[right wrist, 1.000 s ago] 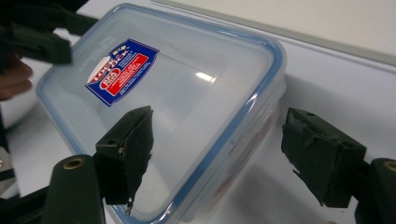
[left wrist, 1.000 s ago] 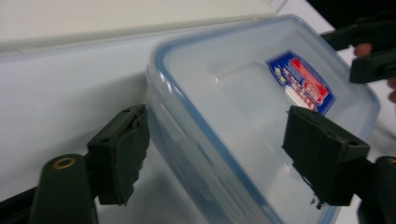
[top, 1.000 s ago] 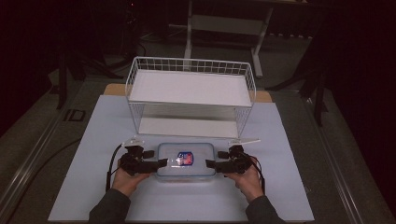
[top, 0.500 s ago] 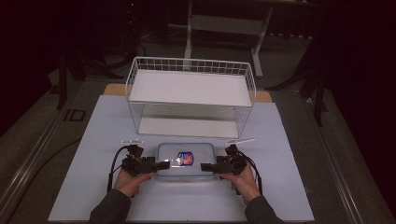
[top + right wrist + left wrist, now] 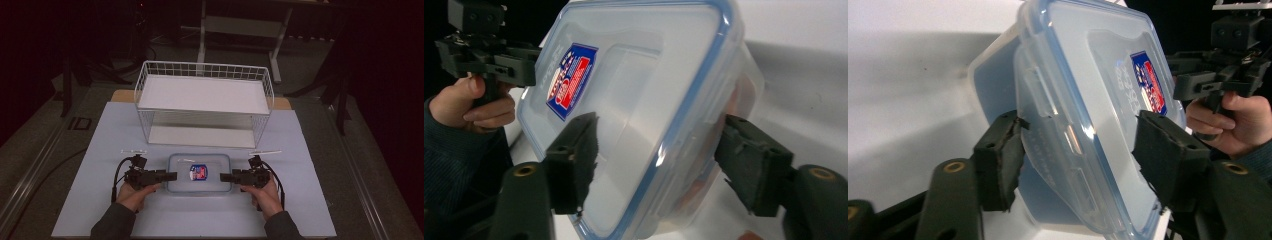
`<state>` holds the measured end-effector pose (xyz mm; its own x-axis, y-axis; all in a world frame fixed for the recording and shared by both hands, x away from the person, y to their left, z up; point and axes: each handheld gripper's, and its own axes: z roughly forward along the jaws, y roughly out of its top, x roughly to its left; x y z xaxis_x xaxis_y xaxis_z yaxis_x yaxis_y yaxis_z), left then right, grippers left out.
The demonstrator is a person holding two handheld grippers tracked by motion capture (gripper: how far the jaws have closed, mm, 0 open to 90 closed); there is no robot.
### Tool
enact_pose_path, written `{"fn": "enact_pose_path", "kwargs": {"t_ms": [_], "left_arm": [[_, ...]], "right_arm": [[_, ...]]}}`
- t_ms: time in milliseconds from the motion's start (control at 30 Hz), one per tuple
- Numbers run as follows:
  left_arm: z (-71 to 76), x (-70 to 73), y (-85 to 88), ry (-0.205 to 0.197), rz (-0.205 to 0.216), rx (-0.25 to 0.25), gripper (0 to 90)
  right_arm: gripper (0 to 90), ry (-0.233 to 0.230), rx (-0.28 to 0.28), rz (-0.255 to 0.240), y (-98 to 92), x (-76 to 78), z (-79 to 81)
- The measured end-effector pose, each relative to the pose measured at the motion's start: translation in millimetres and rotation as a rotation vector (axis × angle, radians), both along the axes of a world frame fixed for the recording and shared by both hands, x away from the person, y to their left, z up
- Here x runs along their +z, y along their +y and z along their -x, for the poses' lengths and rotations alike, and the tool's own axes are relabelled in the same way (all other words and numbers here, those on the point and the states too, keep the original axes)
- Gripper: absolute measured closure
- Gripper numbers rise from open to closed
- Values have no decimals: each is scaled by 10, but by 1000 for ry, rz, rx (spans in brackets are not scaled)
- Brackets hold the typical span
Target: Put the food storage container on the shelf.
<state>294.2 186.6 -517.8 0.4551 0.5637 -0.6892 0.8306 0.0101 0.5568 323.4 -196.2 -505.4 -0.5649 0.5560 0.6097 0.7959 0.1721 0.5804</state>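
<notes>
A clear plastic container [image 5: 199,173] with a blue-rimmed lid and a red and blue label sits flat on the pale worktop [image 5: 100,135], just in front of a white wire rack [image 5: 205,102] with two shelves. The person's hands come in from the bottom of the high view, one on each side of the box.

The left claw [image 5: 171,176] points level at the container's left end. In the left gripper view its jaws straddle that end: one black pad [image 5: 998,160] lies against the body below the lid's side latch, the other pad sits at the lid's top face, and whether both press is hard to judge. The jaws have just been closing, with the container's edge between them.

The right claw [image 5: 226,177] mirrors it at the right end (the left hand shows farther off in its own view). Its pads [image 5: 574,160] stand either side of the lid rim, one near the lid, the other apart from the side wall with a visible gap. These jaws have also just been closing around the container's edge.

Two thin white strips [image 5: 133,151] lie on the worktop near the rack's front corners.
</notes>
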Motion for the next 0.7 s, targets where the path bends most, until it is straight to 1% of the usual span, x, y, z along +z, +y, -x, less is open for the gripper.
{"fn": "enact_pose_path", "kwargs": {"t_ms": [100, 167, 200, 233, 300, 333, 433, 533, 567, 700], "left_arm": [[45, 11, 38, -1, 23, -2, 449], [63, 18, 42, -8, 19, -6, 463], [98, 41, 34, -24, 5, -12, 463], [116, 50, 29, -32, -3, -13, 464], [131, 56, 25, -38, -7, -14, 467], [163, 64, 23, -44, -9, -15, 470], [204, 72, 20, -61, -15, -16, 477], [229, 69, 15, -64, -11, -3, 479], [240, 70, 9, -62, -10, 5, 479], [271, 104, -20, -65, -35, 19, 473]], "right_arm": [[411, -11, 1, -12, -37, 24, 43], [436, -9, 5, -18, -56, 41, 66], [445, -16, 7, -20, -64, 45, 77], [455, -17, 7, -24, -71, 48, 88], [473, -14, 6, -34, -88, 51, 111], [489, -15, 3, -41, -99, 49, 122], [502, -10, 3, -58, -125, 44, 157], [495, -24, -5, -48, -111, 57, 192], [492, -35, -10, -40, -101, 61, 206], [494, -39, -12, -25, -89, 85, 237]]}}
